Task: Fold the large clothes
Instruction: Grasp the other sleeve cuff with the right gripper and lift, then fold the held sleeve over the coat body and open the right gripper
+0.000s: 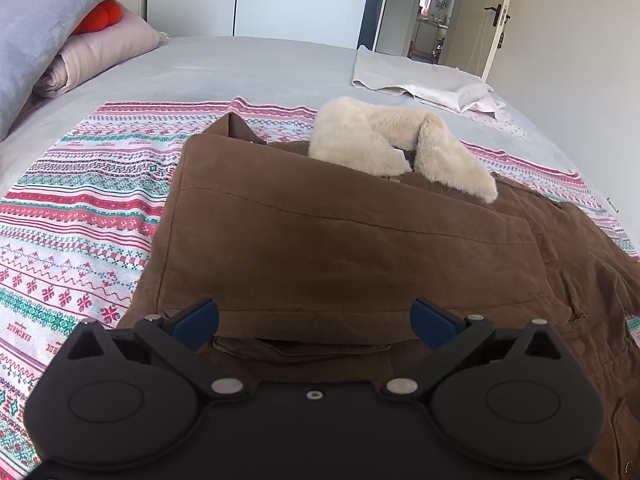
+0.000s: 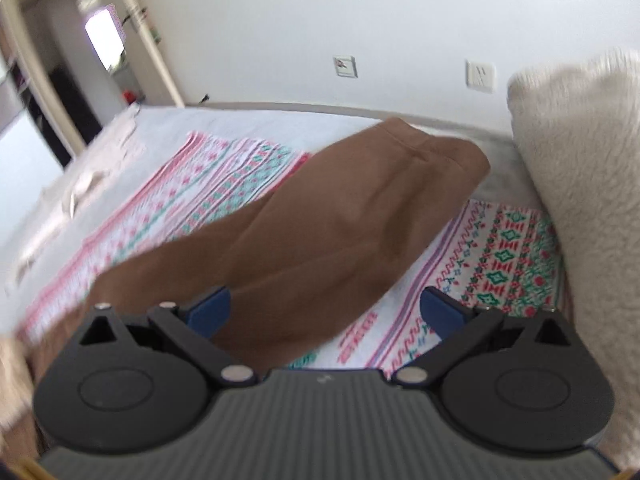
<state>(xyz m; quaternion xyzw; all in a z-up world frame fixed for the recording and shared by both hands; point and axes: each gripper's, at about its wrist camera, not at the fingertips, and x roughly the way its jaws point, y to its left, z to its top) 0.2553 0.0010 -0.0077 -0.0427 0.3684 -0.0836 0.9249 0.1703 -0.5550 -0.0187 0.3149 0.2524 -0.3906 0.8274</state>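
- The left gripper (image 1: 315, 322) is seen at the bottom of the left wrist view with its blue fingertips (image 1: 198, 316) spread wide and nothing caught between them; it is released.
- Just beyond those fingertips, the brown coat (image 1: 320, 248) is laid on the patterned blanket (image 1: 80, 208), with one panel folded over into a thick, squared flap.
- At the far end of the coat, its cream fur collar (image 1: 384, 140) is seen, lying partly turned over on the brown cloth.
- The blanket, striped in red, pink and green, is spread over a grey bed (image 1: 240, 60).
- Further back, a light folded cloth (image 1: 420, 76) is seen near the bed's right edge, and stacked pillows (image 1: 100, 52) at its left, with an orange thing (image 1: 102, 16) tucked between them.
- Behind the bed, a white wardrobe (image 1: 260, 0) and an open doorway (image 1: 440, 8) are shown.
- In the right wrist view, which is blurred, the right gripper (image 2: 325, 310) is likewise released, its blue fingertips (image 2: 442, 312) wide apart and pressing on nothing.
- Ahead of it, a brown sleeve (image 2: 312, 232) of the coat is stretched out across the blanket (image 2: 500, 264).
- A cream fleecy mass (image 2: 580, 180) is seen at the right edge; what it belongs to cannot be told.
- Beyond, a white wall (image 2: 320, 20) with two wall plates (image 2: 480, 74) is visible.
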